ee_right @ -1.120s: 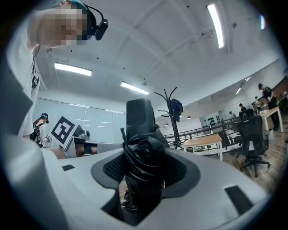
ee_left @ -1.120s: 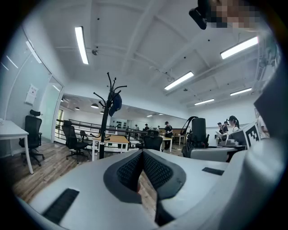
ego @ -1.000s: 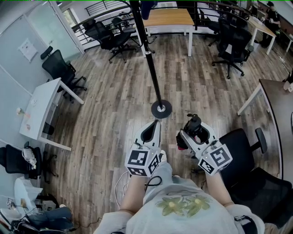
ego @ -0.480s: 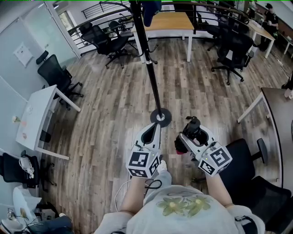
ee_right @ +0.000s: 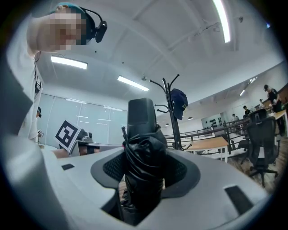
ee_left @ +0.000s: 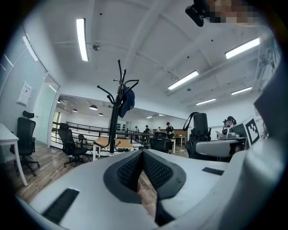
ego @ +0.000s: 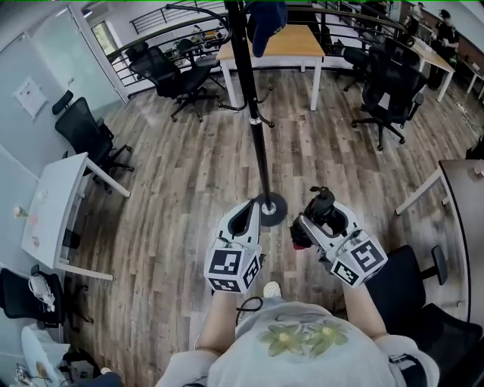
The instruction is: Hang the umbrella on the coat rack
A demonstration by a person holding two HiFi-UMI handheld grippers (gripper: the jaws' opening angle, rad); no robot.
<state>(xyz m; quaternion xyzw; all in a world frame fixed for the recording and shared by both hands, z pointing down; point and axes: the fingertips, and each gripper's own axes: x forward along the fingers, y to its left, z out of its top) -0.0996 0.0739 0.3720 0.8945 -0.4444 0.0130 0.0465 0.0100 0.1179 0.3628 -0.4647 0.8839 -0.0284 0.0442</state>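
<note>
The coat rack is a tall black pole (ego: 255, 113) on a round base (ego: 270, 208), with a blue cap (ego: 266, 21) hung near its top. The rack also shows ahead in the left gripper view (ee_left: 116, 117) and in the right gripper view (ee_right: 173, 117). My right gripper (ego: 324, 217) is shut on a folded black umbrella (ee_right: 143, 157), which stands upright between its pads. My left gripper (ego: 252, 205) is shut and holds nothing; in the head view its tip lies just left of the rack's base. Both grippers point level toward the rack.
Black office chairs (ego: 170, 72) and a wooden table (ego: 291, 41) stand beyond the rack. A white desk (ego: 57, 204) is at the left, a dark table (ego: 461, 189) at the right, and a black chair (ego: 412, 291) close by on my right. People (ee_left: 168, 130) sit far off.
Both grippers have moved forward toward the coat rack, whose base now lies right at the left gripper's tip. Neither grip has changed.
</note>
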